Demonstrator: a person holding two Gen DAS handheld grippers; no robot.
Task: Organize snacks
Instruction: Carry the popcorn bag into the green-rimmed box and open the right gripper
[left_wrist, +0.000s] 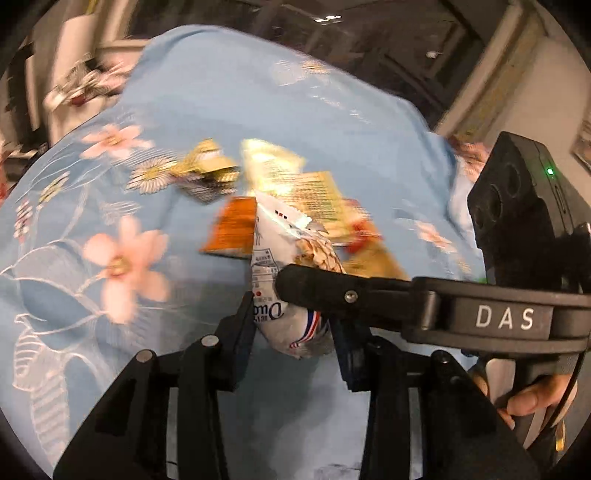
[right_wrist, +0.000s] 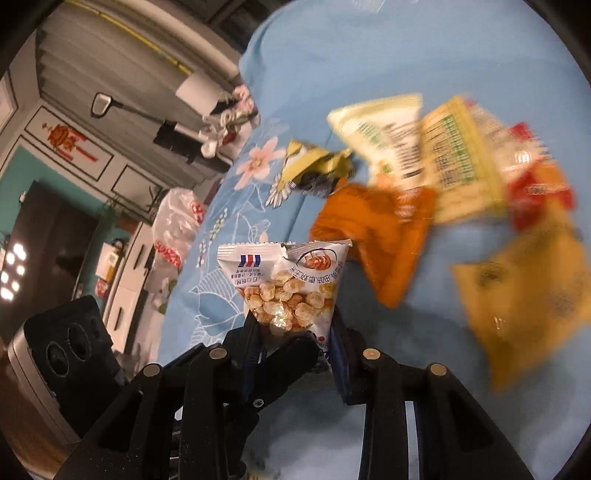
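Low in the centre of both views, one white snack bag (right_wrist: 291, 291) sits pinched from two sides at once. From the right wrist, the right gripper (right_wrist: 295, 332) has its fingers clamped on the bag's lower end, puffed kernels showing through the clear window, the crimped top edge standing upright above. From the left wrist, the left gripper (left_wrist: 291, 325) squeezes the same bag (left_wrist: 280, 295), and the other gripper's black finger crosses over it from the right of the frame, with a hand (left_wrist: 532, 402) on its handle at lower right.

Behind the bag lies a blue flowered cloth (left_wrist: 221, 110). Up on it, centre to right, a loose pile of snacks: an orange packet (right_wrist: 373, 236), a yellow-black wrapper (right_wrist: 314, 166) just left of it, pale green packets (right_wrist: 417, 147) above, a red one (right_wrist: 535, 188) and a mustard-yellow pouch (right_wrist: 528, 299) at right. All blurred, so their print is unreadable.
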